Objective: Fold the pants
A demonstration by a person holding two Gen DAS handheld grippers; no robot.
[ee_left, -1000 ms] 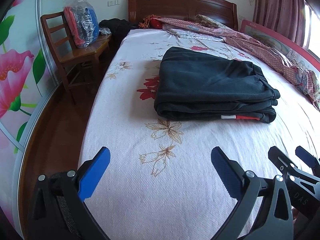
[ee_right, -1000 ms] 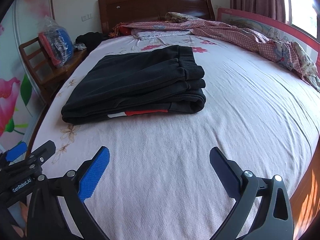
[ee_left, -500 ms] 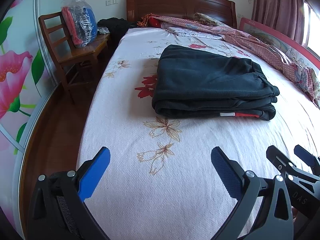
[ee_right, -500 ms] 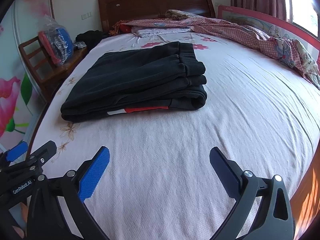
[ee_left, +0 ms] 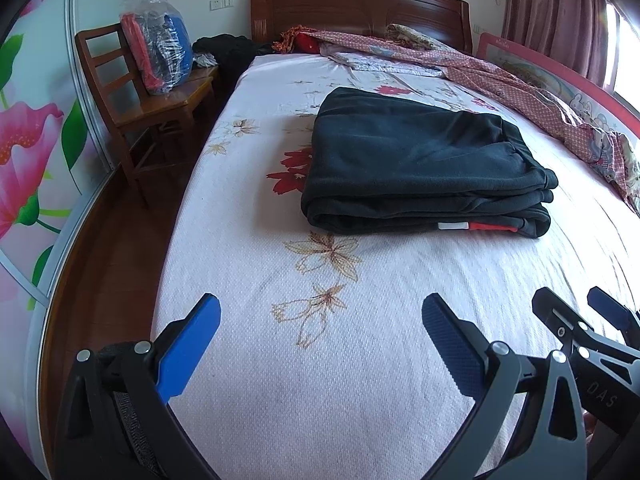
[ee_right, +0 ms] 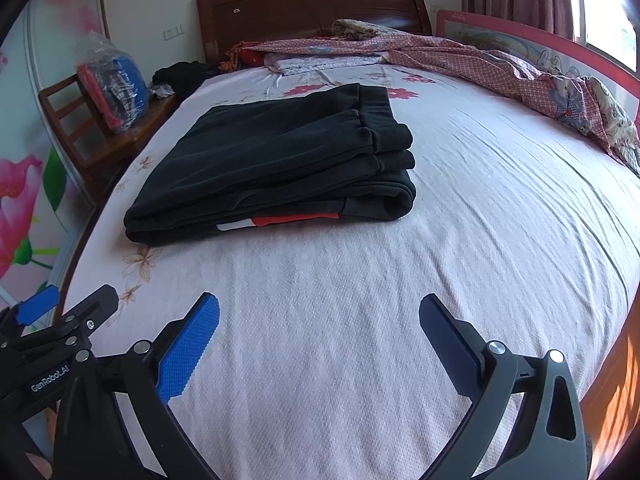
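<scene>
The dark pants lie folded in a thick rectangular stack on the white flowered bed sheet, with a red and white stripe showing at the near edge. They also show in the right wrist view. My left gripper is open and empty, held above the sheet well short of the pants. My right gripper is open and empty too, also short of the stack. The right gripper shows at the right edge of the left view, and the left gripper at the left edge of the right view.
A wooden chair with a plastic bag of clothes stands left of the bed. A pink checked quilt lies along the far and right side. The wooden headboard is behind. The bed's left edge drops to a wooden floor.
Both grippers have drifted slightly back and up from the pants; the stack sits a little higher and farther in both views. The pants have not moved. Both grippers stay open.
</scene>
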